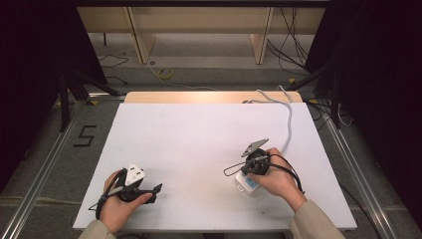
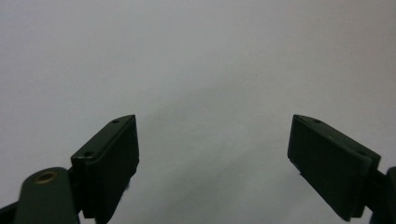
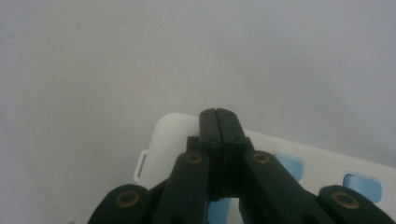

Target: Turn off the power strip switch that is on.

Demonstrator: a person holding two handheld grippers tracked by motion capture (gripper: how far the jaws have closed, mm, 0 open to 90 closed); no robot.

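White, matte and flat, the rectangular table top (image 1: pixel 199 149) carries both hands of the person, whose beige sleeves enter from the bottom of the high view. Under the right hand's black two-jaw gripper (image 1: pixel 249 177) sits a white plastic box with pale blue windows (image 1: pixel 246 185), on the right half of the table, towards the near edge. In the right gripper view that box (image 3: pixel 173 135) lies just under the jaws, its rounded corner and a small tab on its side showing to the left of them, and two blue openings to the right. The right gripper's (image 3: pixel 218 122) jaws are pressed flat together, pad against pad, with nothing between them; their tips lie over the box's lid, though whether they rest on it I cannot tell. A white cable (image 1: pixel 287 117) runs from behind this hand to the far edge of the table. The left hand's black gripper (image 1: pixel 158 189) rests low at the near left part of the table, well apart from the box, pointing towards the right. In the left gripper view its (image 2: pixel 212 158) jaws stand spread wide, with bare white surface between them.
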